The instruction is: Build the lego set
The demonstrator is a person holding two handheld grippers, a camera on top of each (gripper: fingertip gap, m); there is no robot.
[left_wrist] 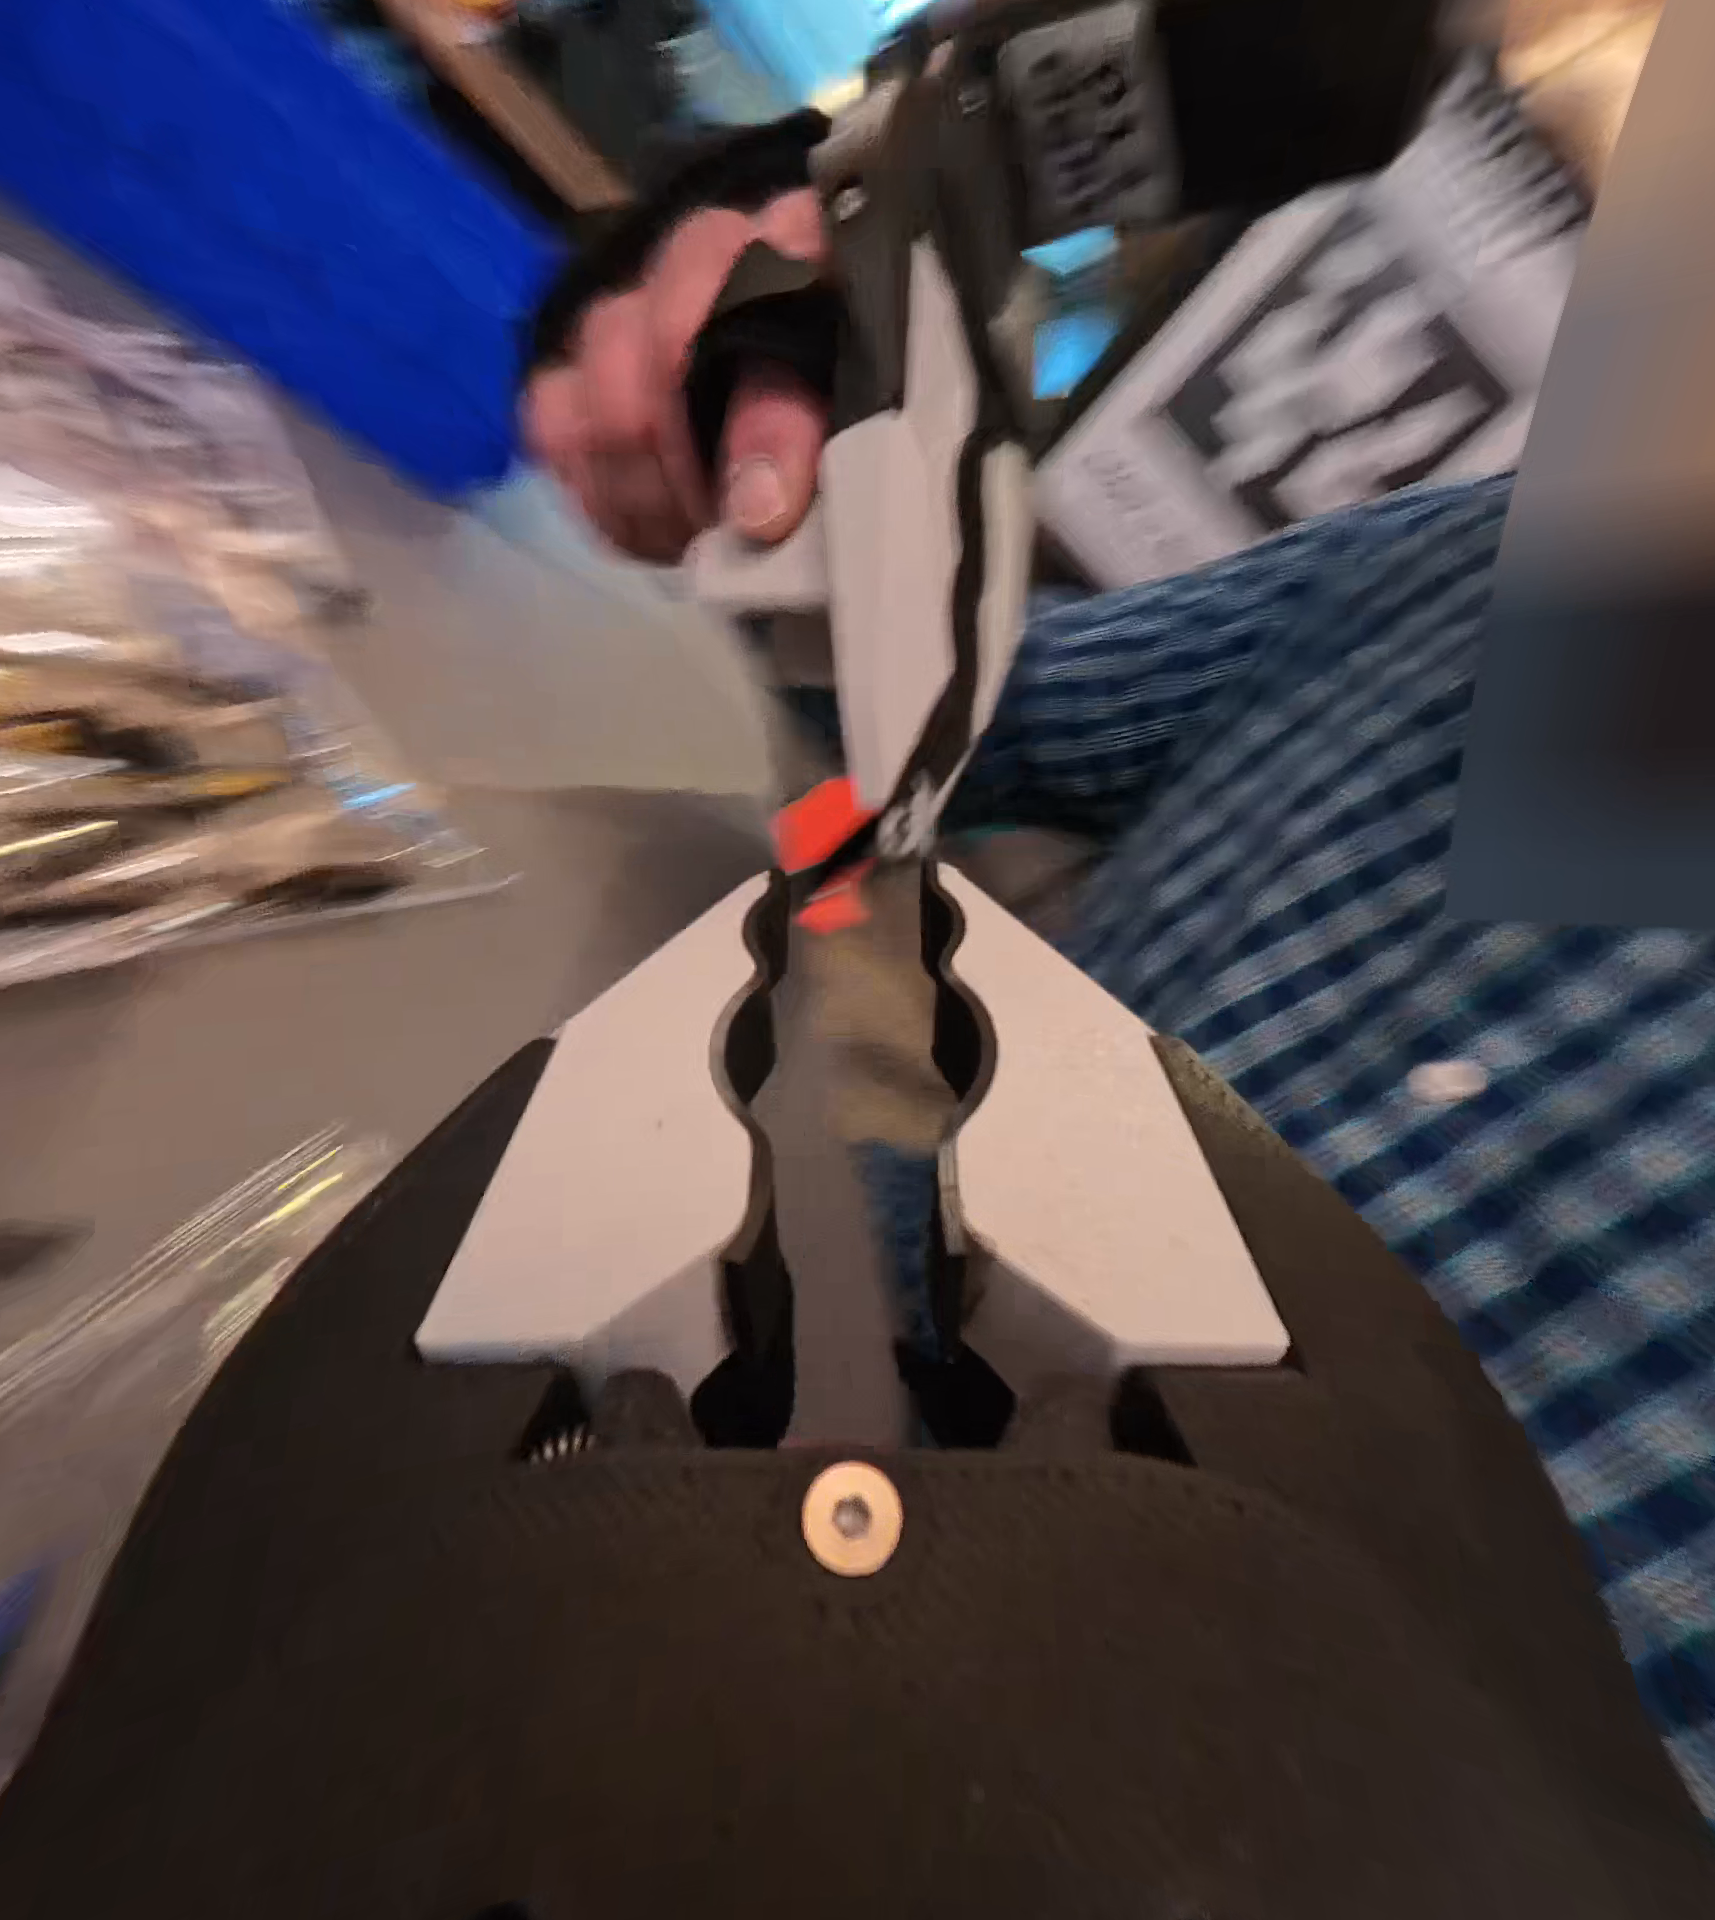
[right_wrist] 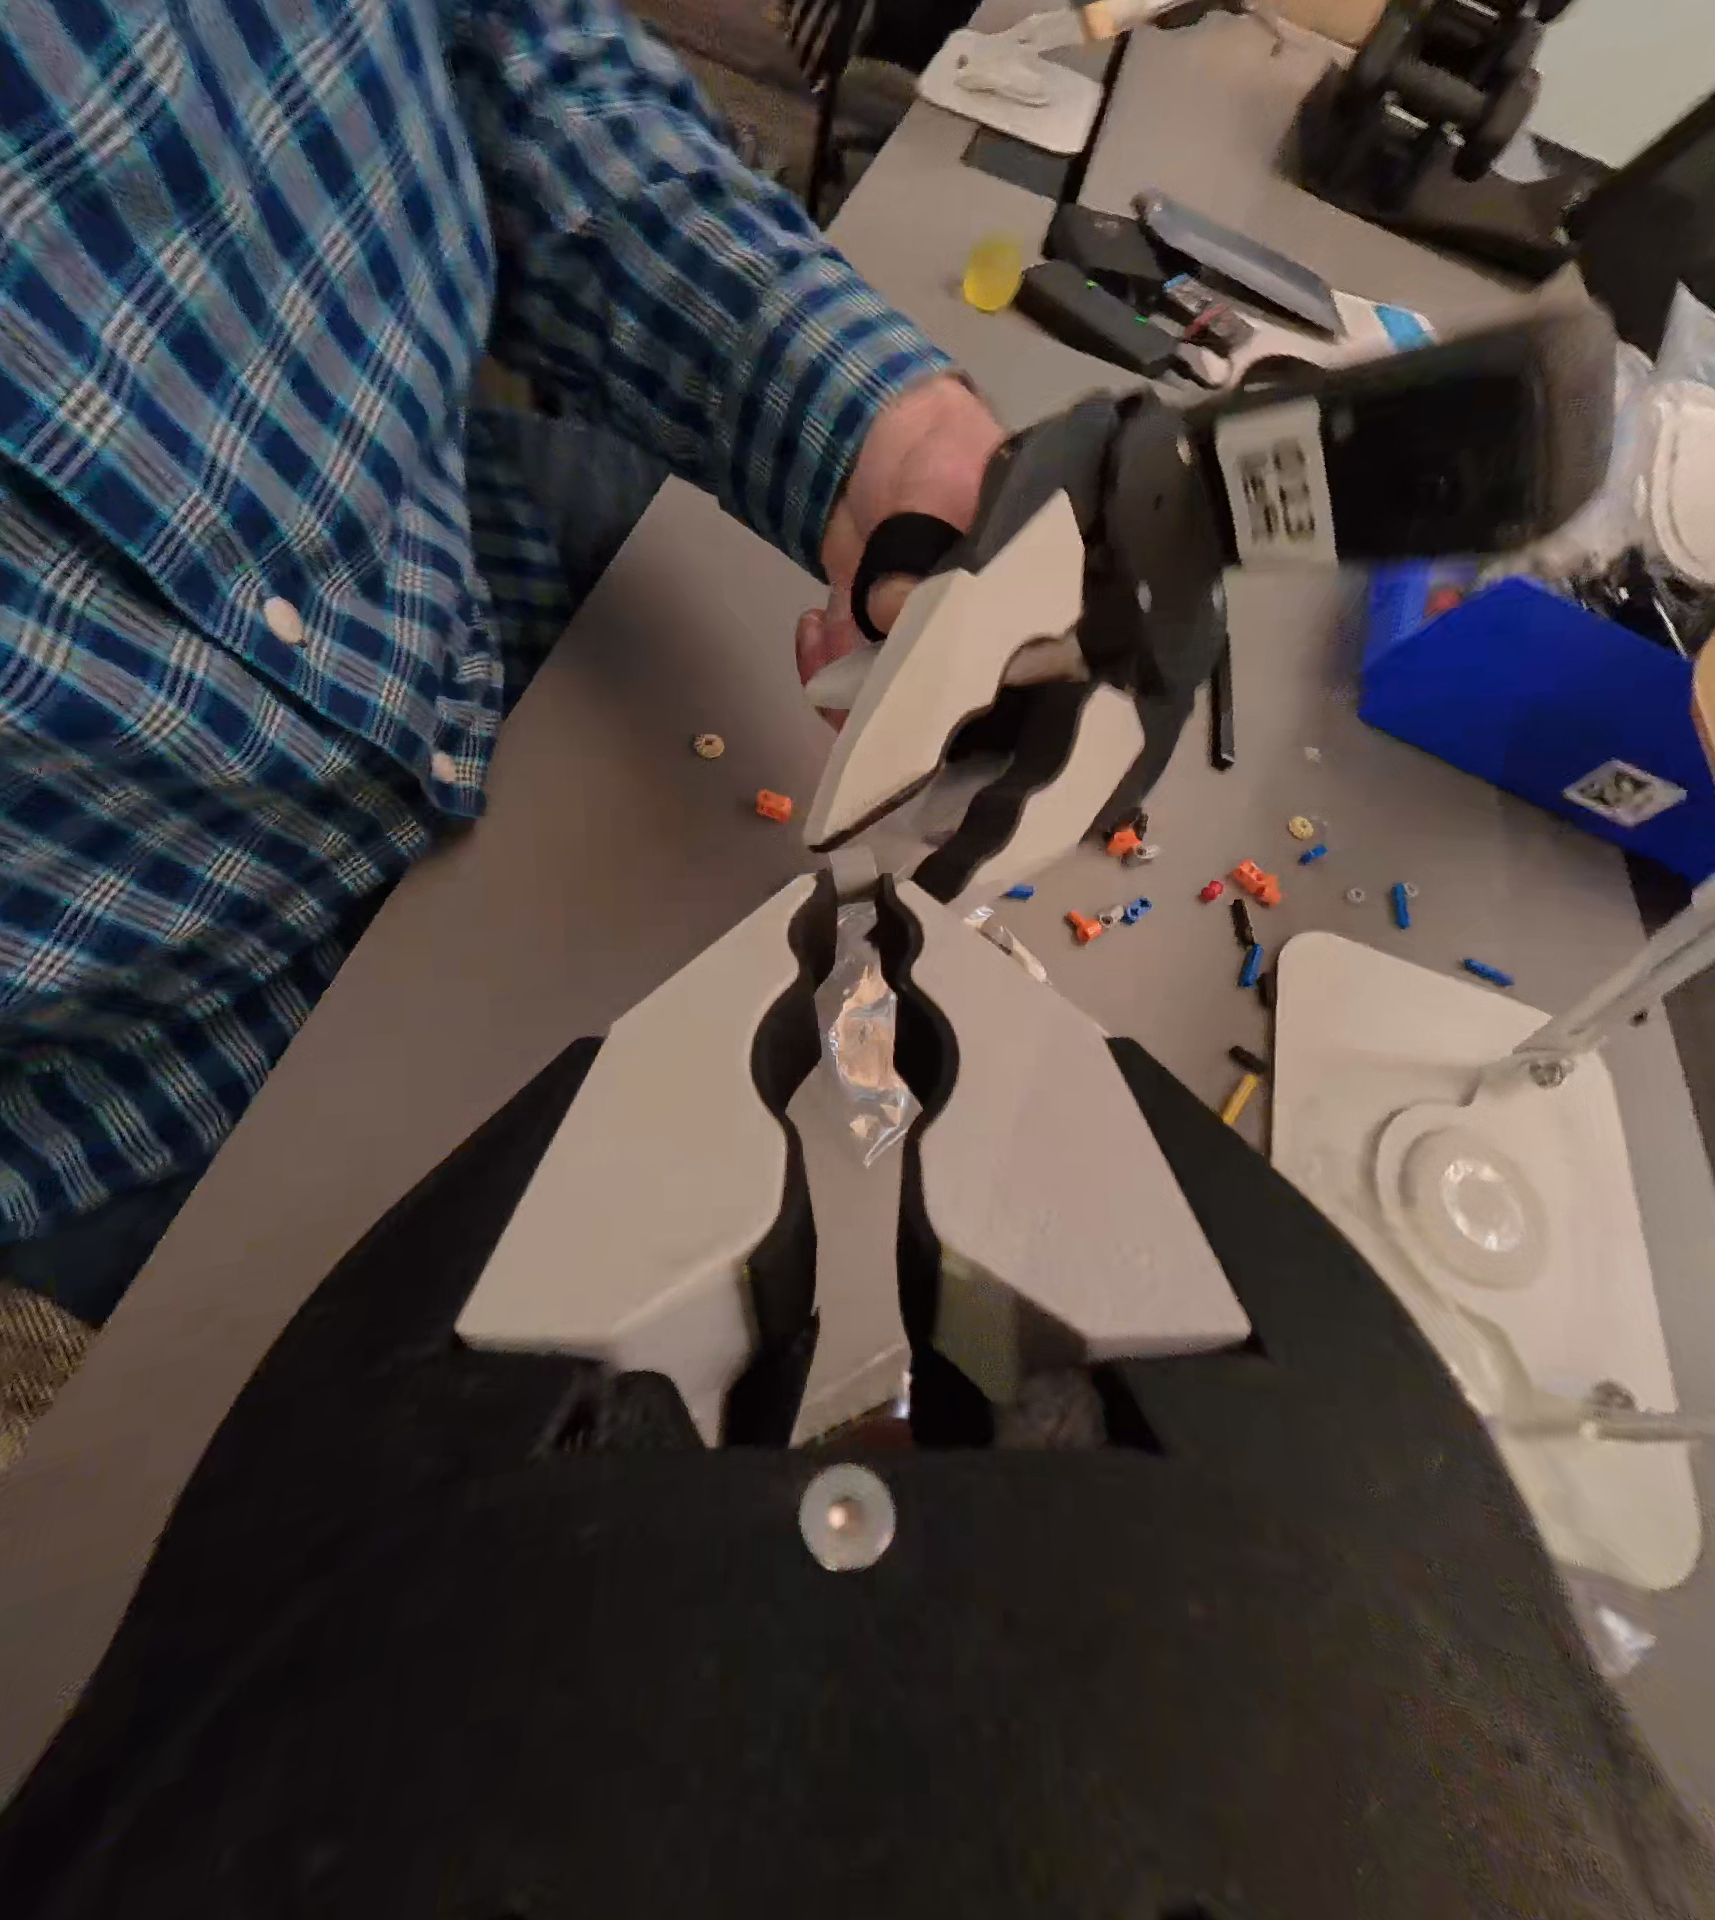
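The right gripper [right_wrist: 851, 883] is pinched shut on a small grey Lego piece [right_wrist: 853, 864], which stands up from between its fingertips, above the grey table [right_wrist: 562, 935]. The left gripper [right_wrist: 879, 847] comes in from above and beyond it, fingers spread apart and nothing held in them, its tips just beside the grey piece on either side. In the blurred left wrist view the same meeting shows reversed: the right gripper's closed tips carry something grey with an orange-red piece [left_wrist: 817, 831] at the mouth of the left gripper [left_wrist: 853, 883]; whether the two pieces are joined cannot be told. The held piece's long axis runs along the right fingers, pointing into the left gripper's gap, so the left is placed to take it. Loose orange, blue and black pieces [right_wrist: 1248, 883] lie scattered on the table to the right
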